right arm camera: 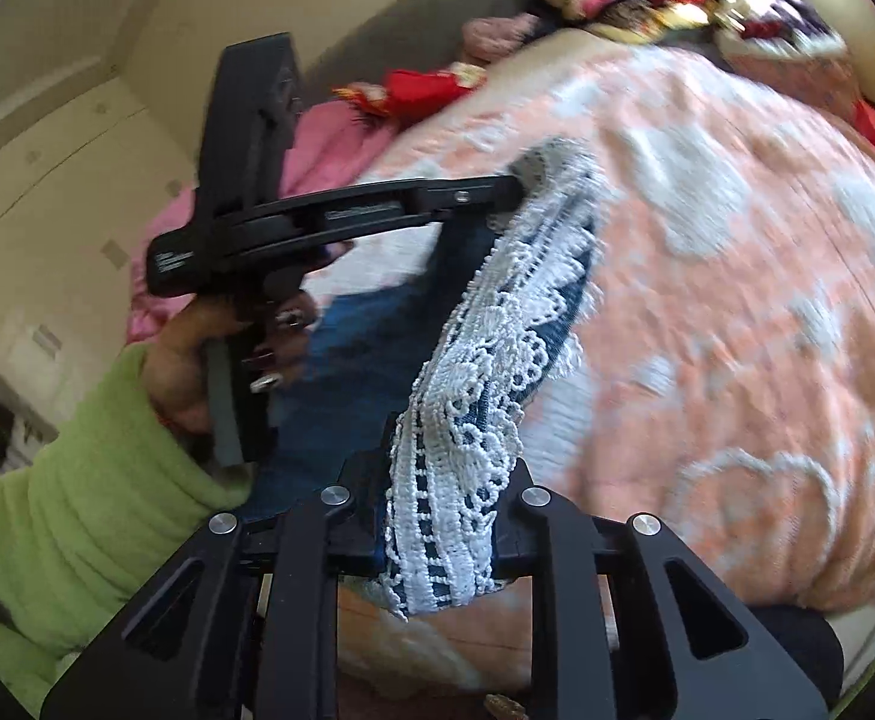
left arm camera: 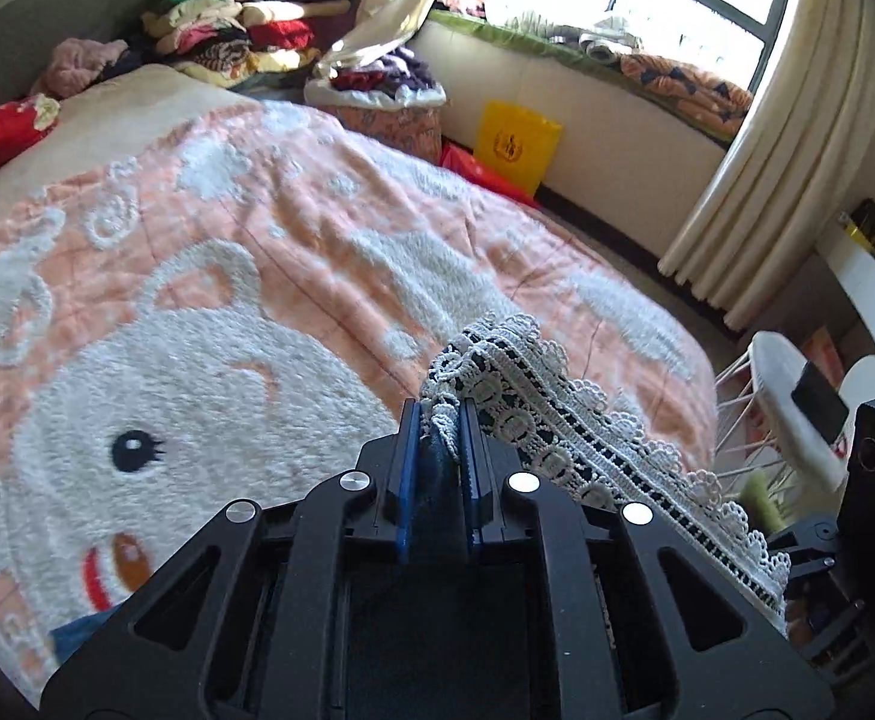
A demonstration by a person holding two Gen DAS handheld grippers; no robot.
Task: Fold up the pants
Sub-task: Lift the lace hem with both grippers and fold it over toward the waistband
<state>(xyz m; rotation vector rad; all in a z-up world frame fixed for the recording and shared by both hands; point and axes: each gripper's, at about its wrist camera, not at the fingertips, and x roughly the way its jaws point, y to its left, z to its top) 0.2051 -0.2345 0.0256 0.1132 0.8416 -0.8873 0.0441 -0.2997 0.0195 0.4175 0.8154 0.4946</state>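
Note:
The pants are blue denim with a white lace hem point(left arm camera: 557, 420). In the left wrist view my left gripper point(left arm camera: 440, 426) is shut on a bunched corner of the hem, with denim and lace squeezed between its blue pads point(left arm camera: 408, 462). The lace band runs from there down to the right, off the bed's edge. In the right wrist view my right gripper point(right arm camera: 449, 480) is shut on the other end of the lace hem point(right arm camera: 497, 330), and the cloth hides its fingertips. The left gripper point(right arm camera: 515, 186), held by a hand with a green sleeve point(right arm camera: 77, 510), pinches the far end, so the hem hangs stretched above the bed.
Under the pants lies a bed with a peach blanket point(left arm camera: 227, 276) showing a white cartoon figure. Piles of folded clothes point(left arm camera: 239, 18) sit at the head. A yellow bag point(left arm camera: 518, 144), a cream curtain point(left arm camera: 767, 180) and a white rack point(left arm camera: 791, 414) stand beside the bed.

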